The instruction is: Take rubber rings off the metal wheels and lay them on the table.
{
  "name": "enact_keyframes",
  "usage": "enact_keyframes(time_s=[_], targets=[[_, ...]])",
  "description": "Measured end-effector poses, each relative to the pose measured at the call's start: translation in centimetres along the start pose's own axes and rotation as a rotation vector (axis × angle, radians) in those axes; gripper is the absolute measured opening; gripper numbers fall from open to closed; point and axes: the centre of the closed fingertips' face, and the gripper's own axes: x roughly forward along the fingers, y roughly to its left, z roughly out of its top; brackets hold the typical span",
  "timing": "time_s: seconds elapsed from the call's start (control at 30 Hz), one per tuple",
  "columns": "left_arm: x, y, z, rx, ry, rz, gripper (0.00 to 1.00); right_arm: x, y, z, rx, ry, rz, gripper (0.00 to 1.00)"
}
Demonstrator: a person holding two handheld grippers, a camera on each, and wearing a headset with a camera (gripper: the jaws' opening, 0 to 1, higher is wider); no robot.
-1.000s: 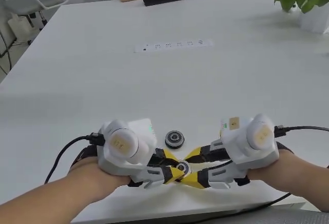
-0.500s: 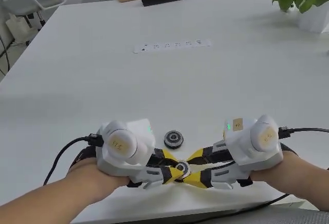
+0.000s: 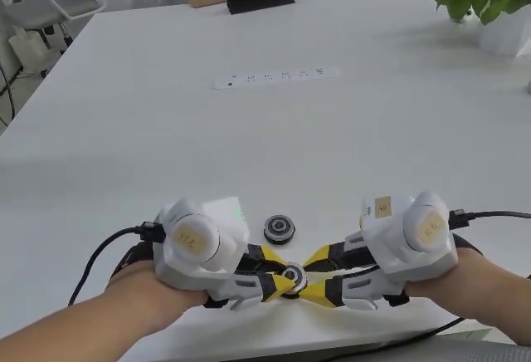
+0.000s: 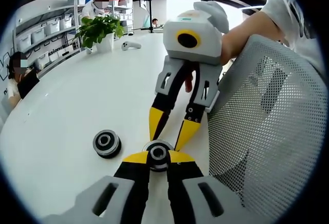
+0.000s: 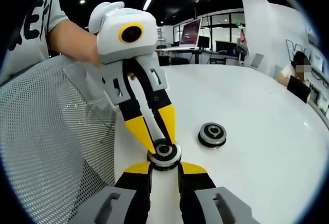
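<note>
Two wheels on bench [image 3: 332, 129]: spare wheel [image 3: 280, 228] lies free just beyond; held wheel [image 3: 290, 277] near front edge. Left gripper [image 3: 274, 272] fingers clamped on it, right gripper [image 3: 312, 275] fingers clamped opposite; I reckon one braces, other peels rubber ring [image 5: 164, 164].

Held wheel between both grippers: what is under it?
The white table lies beneath the held wheel, clamped by the left gripper and right gripper. The gripper jaws cover its lower edge, so whether it touches the table cannot be told.
</note>
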Motion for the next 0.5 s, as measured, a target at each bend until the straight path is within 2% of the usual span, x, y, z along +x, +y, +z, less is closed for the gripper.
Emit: enact_keyframes(time_s=[0.13, 0.5], targets=[[0.00, 0.01, 0.01, -0.005, -0.001, 0.000, 0.07, -0.15, -0.22, -0.32, -0.006, 0.016, -0.012, 0.11], [-0.01, 0.03, 0.02, -0.011, -0.004, 0.002, 0.07, -0.12, -0.25, -0.65, 0.058, 0.016, -0.005, 0.05]])
